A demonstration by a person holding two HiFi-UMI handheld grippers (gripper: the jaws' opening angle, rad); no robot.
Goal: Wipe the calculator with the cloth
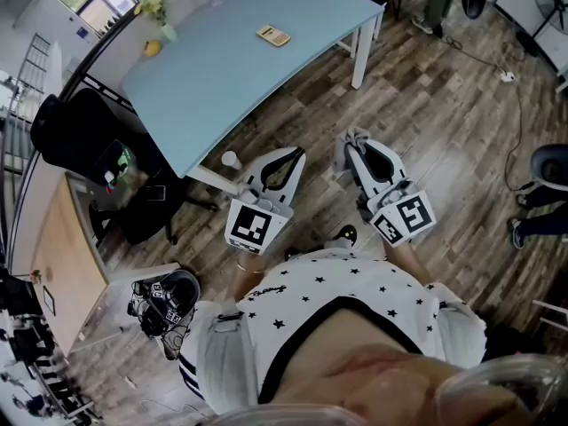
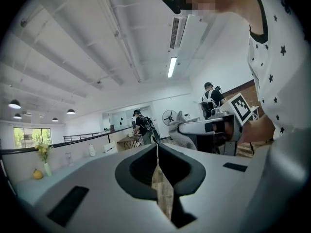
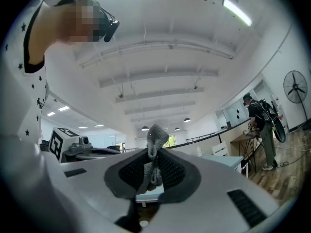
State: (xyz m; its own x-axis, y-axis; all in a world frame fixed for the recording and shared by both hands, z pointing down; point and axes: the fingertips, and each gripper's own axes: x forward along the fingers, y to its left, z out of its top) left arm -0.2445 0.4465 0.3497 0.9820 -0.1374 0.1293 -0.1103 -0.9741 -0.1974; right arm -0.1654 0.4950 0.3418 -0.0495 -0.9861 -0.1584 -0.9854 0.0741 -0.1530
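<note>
The calculator (image 1: 273, 35), small and tan, lies on the light blue table (image 1: 222, 78), far from both grippers. My right gripper (image 1: 353, 140) is held over the wooden floor and is shut on a grey knitted cloth (image 1: 357, 137). In the right gripper view the cloth (image 3: 156, 136) sticks up from between the closed jaws of the gripper (image 3: 153, 152). My left gripper (image 1: 297, 152) hangs beside it, shut with nothing in it; its tips (image 2: 157, 147) meet in the left gripper view. Both point up towards the table's near edge.
A vase of yellow flowers (image 1: 160, 16) and a yellow fruit (image 1: 153, 48) stand at the table's far left. A black chair (image 1: 89, 140) sits left of the table, next to a wooden desk (image 1: 62, 264). A dark bag (image 1: 164, 302) lies on the floor. People stand in the background (image 2: 144, 125).
</note>
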